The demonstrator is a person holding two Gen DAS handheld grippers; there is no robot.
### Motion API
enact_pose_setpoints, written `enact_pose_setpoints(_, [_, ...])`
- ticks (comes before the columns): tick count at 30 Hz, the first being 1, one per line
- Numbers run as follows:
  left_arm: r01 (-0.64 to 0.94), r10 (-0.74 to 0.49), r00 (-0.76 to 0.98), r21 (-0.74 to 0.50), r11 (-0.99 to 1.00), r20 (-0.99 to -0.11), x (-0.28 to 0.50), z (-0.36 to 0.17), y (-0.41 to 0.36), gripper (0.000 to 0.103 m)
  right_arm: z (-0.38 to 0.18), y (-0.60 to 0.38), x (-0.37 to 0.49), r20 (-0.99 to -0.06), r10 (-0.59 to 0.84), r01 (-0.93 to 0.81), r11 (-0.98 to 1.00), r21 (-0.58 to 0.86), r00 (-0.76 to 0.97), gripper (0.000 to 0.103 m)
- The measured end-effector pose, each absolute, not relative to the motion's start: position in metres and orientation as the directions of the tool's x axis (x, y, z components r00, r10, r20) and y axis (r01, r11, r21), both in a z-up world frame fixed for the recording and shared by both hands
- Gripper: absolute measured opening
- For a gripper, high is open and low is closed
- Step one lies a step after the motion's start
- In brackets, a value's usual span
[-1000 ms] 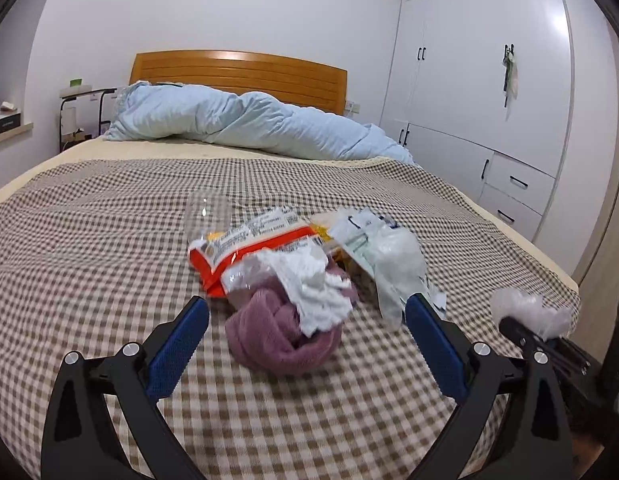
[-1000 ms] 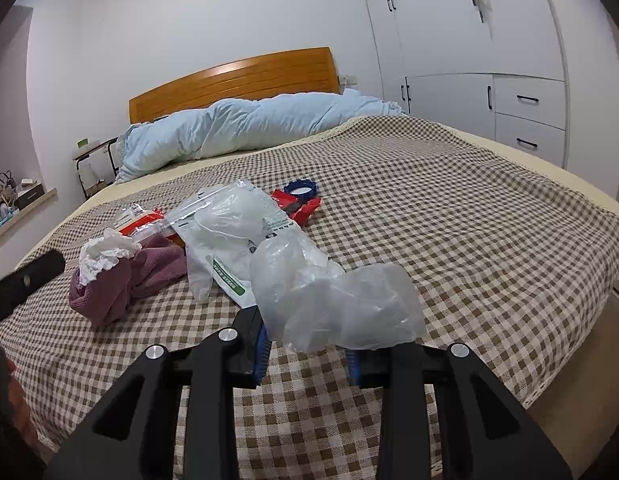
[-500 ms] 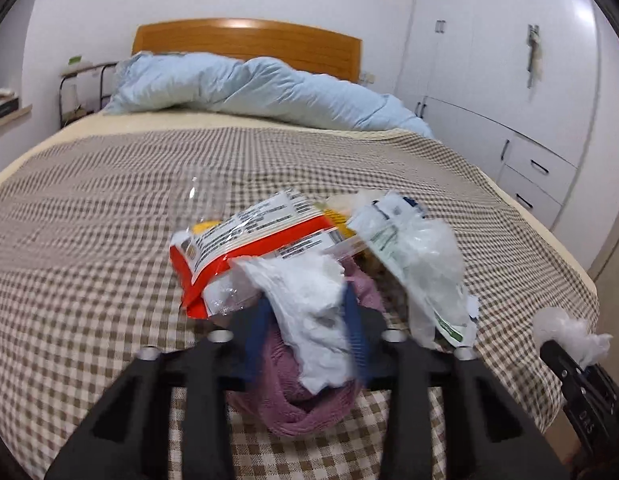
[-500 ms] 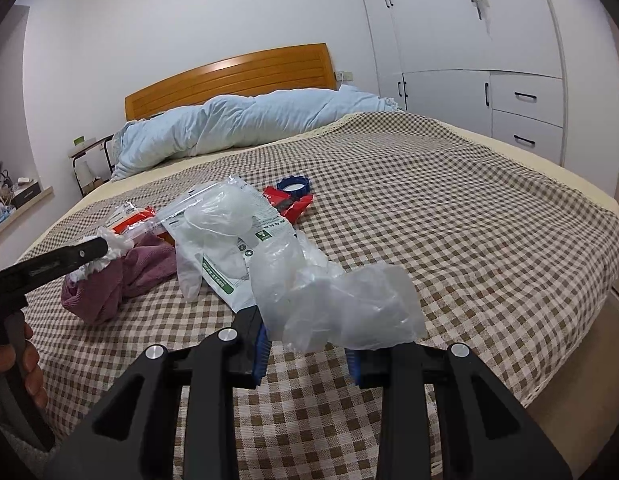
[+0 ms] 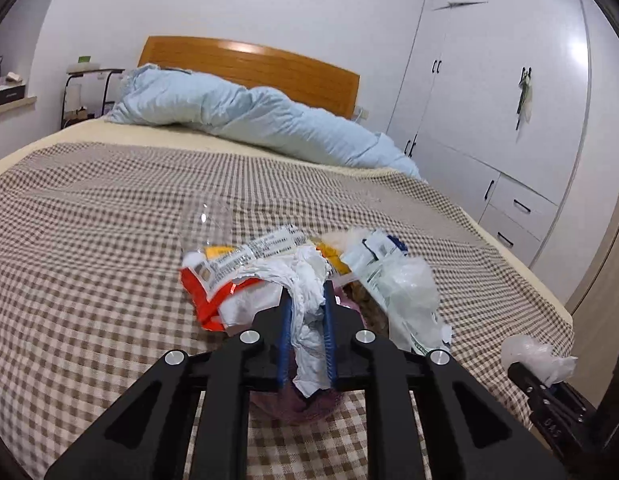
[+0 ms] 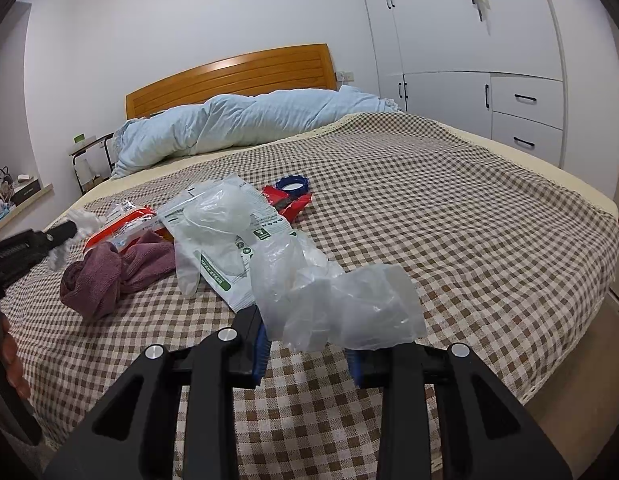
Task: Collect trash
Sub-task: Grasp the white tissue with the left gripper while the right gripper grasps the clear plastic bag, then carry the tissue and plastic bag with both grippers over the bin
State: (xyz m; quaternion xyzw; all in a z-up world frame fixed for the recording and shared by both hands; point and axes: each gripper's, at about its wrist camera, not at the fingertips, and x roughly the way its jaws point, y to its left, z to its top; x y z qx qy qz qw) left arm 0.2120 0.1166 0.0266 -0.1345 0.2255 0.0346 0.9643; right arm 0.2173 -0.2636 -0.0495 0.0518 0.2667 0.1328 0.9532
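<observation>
Lifted tissue [image 5: 307,312] between left hand-held gripper [image 5: 306,300] pads

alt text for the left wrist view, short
The left hand-held gripper is shut on a crumpled white tissue, its jaws having just closed, above a purple cloth on a checked bedspread. Snack wrappers and plastic bags lie just beyond.

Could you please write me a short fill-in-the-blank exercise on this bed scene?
1. The left gripper has just been closing on crumpled white ____.
2. The right gripper holds a clear ____ bag.
3. The purple cloth lies on the ____ bedspread.

Missing words: tissue; plastic; checked
</observation>
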Motion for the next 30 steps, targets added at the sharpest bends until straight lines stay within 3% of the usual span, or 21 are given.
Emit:
enact_pose_setpoints(6, [-0.108, -0.021, 0.897, -0.266, 0.958, -0.441, 0.200, 0.033, 0.117, 0.011, -0.047, -0.258, 0.210, -0.483, 0.294, -0.253, 0.956, 0.150, 0.825, 0.030])
enact_pose_setpoints(30, [0.022, -0.075, 0.916, -0.136, 0.990, -0.394, 0.108, 0.044, 0.066, 0.011, -0.027, -0.238, 0.127, -0.383, 0.401, -0.429, 0.903, 0.014, 0.832, 0.030])
